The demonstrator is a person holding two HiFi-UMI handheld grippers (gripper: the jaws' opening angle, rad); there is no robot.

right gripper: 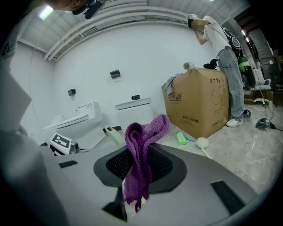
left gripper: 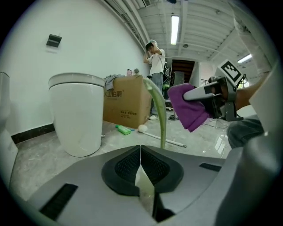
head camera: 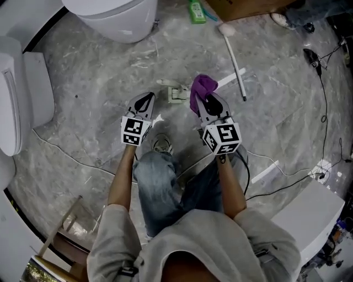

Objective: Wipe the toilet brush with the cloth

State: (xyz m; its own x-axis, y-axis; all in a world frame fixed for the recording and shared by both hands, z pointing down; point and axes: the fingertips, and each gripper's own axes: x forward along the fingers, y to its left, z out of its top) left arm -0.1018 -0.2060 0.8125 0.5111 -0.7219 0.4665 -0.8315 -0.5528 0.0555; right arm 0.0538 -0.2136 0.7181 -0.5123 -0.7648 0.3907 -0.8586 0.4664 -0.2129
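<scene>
My left gripper (head camera: 147, 99) is shut on a pale green toilet brush (head camera: 175, 92). In the left gripper view its thin curved handle (left gripper: 160, 115) rises from between the closed jaws of the left gripper (left gripper: 140, 152). My right gripper (head camera: 208, 102) is shut on a purple cloth (head camera: 202, 88). The cloth (right gripper: 140, 145) hangs folded over the pads of the right gripper (right gripper: 136, 164), bunched above them. The two grippers are side by side above the floor, with the cloth (left gripper: 189, 106) just right of the brush and apart from it.
A white toilet (head camera: 113, 16) stands ahead, another (head camera: 22, 82) at the left. On the grey marble floor lie a white long-handled brush with a round head (head camera: 236, 61) and a green bottle (head camera: 197, 11), by a cardboard box (head camera: 242, 6). Cables (head camera: 322, 104) run at the right. A person (left gripper: 155, 66) stands far back.
</scene>
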